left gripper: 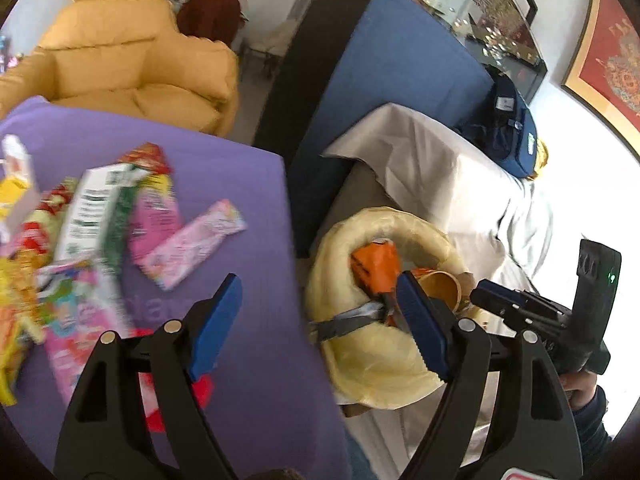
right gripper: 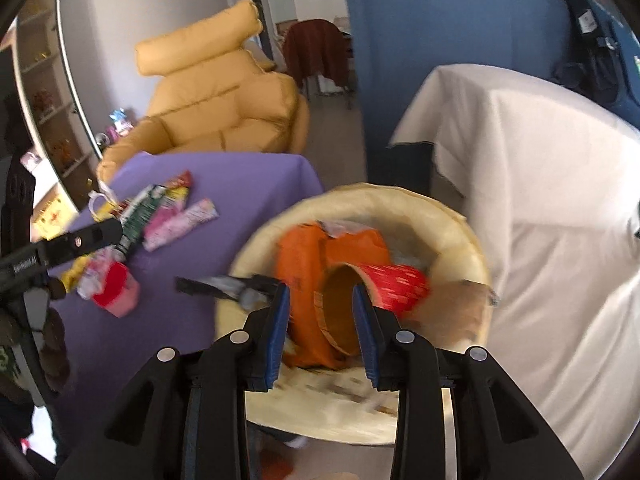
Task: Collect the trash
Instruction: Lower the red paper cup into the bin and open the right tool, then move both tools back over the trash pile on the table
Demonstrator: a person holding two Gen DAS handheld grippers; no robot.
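Many wrappers (left gripper: 80,232) lie on the purple counter (left gripper: 248,184) in the left wrist view; the left gripper (left gripper: 320,320) is open and empty. In the right wrist view, the right gripper (right gripper: 320,324) is open above the bin (right gripper: 460,216), where a red cup (right gripper: 384,284) lies on an orange bag (right gripper: 304,248)

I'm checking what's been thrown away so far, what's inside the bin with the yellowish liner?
Inside the bin lie an orange wrapper, a red paper cup on its side and a grey-black wrapper over the rim. Anything beneath them is hidden.
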